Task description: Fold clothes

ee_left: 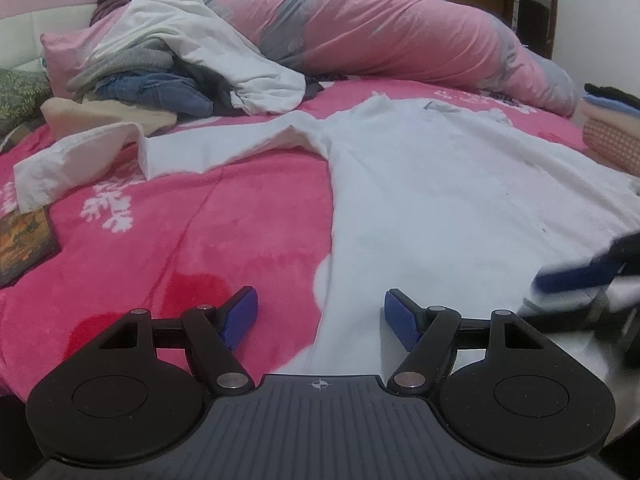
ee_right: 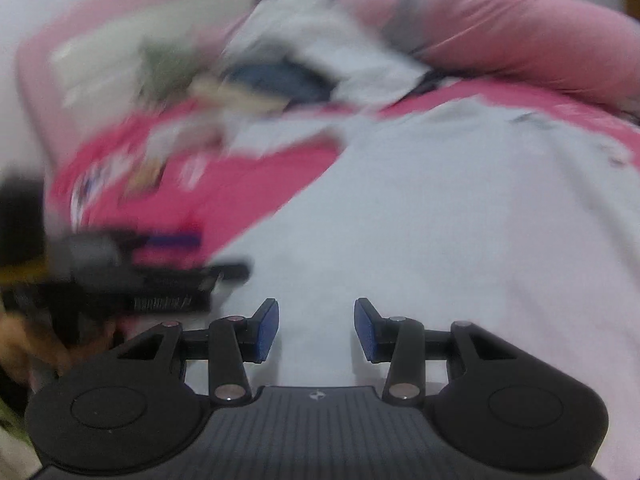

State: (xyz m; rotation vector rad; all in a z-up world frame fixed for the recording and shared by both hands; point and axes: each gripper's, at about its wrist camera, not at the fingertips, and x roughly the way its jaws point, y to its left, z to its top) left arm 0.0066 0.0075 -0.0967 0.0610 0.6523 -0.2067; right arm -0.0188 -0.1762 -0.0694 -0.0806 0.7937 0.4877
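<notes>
A white long-sleeved garment (ee_left: 432, 184) lies spread flat on the pink bed cover (ee_left: 192, 240), one sleeve (ee_left: 80, 156) stretched out to the left. My left gripper (ee_left: 320, 316) hovers open over the garment's lower left hem, nothing between its blue pads. The right gripper (ee_left: 580, 276) shows blurred at the right edge of the left wrist view. In the right wrist view, smeared by motion, the right gripper (ee_right: 316, 328) is open above the white garment (ee_right: 440, 220), and the left gripper (ee_right: 160, 272) appears blurred at the left.
A pile of clothes (ee_left: 160, 76) with jeans and white cloth sits at the back left. A pink and grey duvet (ee_left: 380, 28) lies across the back. A book (ee_left: 24, 244) rests at the left edge. Folded items (ee_left: 612, 120) are stacked at the right.
</notes>
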